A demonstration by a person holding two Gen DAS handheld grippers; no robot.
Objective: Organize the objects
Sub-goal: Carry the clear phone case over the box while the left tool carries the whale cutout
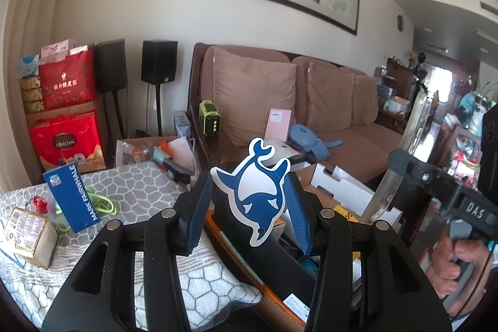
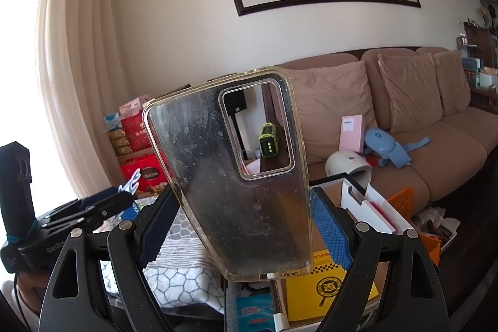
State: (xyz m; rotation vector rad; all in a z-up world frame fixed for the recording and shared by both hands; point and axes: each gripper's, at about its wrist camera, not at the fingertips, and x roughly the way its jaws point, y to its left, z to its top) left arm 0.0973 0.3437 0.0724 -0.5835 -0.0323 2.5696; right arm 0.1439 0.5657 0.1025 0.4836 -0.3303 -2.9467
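Left gripper (image 1: pixel 252 201): clenched on whale cutout (image 1: pixel 253 192), a blue-and-white flat shape held upright, tail up, head down, between the blue pads (image 1: pixel 199 207). Cutout is raised above the open box (image 1: pixel 339 192) and the patterned cloth (image 1: pixel 149 185).

Left-wrist view, left to right: small carton (image 1: pixel 29 234) on the cloth at far left; red tie (image 1: pixel 39 202) behind it; blue card (image 1: pixel 70 196) standing tilted, green cord (image 1: pixel 102 204) just beside it. Red gift boxes (image 1: pixel 67 114) stacked against the wall, two speakers (image 1: pixel 158 61) to their right. Sofa (image 1: pixel 342 114) behind, with a green-black device (image 1: pixel 210 117) on its arm and a pink box (image 1: pixel 278 124) leaning on a cushion. At right edge, a hand (image 1: pixel 451 257) grips the other tool's handle.

Right gripper (image 2: pixel 241 226): grasping phone case (image 2: pixel 230 173), clear, yellowed rim, smudged, held upright with camera cutout at top; pads press both long edges. Case is lifted over the box (image 2: pixel 373 207), which holds a yellow pack (image 2: pixel 320 285); blue packet (image 2: pixel 255 313) below. Left gripper visible at left (image 2: pixel 124 192) with the cutout edge-on. White dome (image 2: pixel 345 162) and blue strapped item (image 2: pixel 386 148) on the sofa seat
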